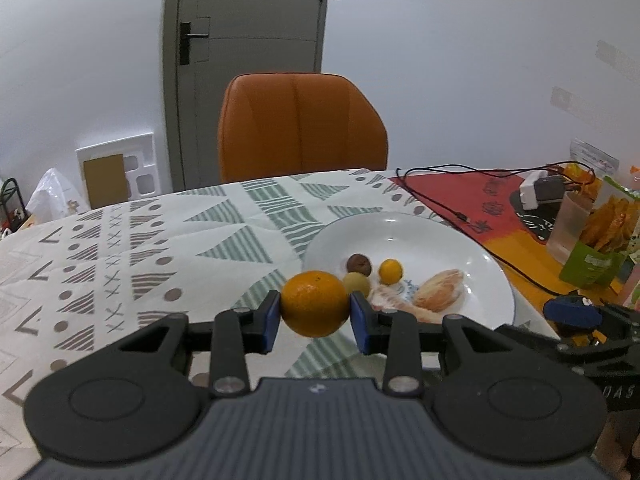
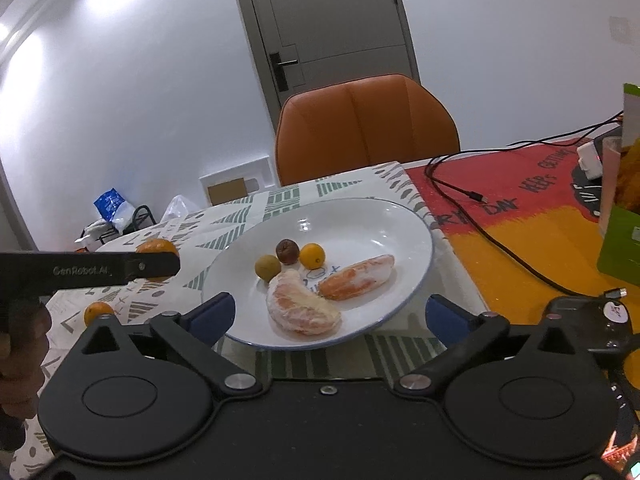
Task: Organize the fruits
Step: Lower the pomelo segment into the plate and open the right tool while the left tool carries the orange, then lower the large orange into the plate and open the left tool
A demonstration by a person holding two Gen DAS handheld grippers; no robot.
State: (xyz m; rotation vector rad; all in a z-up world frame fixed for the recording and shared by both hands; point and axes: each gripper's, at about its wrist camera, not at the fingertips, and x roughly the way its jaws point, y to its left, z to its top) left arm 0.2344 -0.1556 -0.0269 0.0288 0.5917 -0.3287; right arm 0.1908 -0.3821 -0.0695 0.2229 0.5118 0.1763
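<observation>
The left tongs (image 1: 315, 310) grip an orange (image 1: 314, 304) just short of the white plate (image 1: 432, 236).

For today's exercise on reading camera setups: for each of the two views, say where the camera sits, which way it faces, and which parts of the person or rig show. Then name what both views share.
Left wrist: sits on the left gripper, looking along its fingers across the table toward the chair; the gripper is shut on an orange.
Right wrist: sits on the open right gripper, facing the plate; the left gripper's side and a hand show at left.
Shared: plate, peeled segments, chair, door.
</observation>
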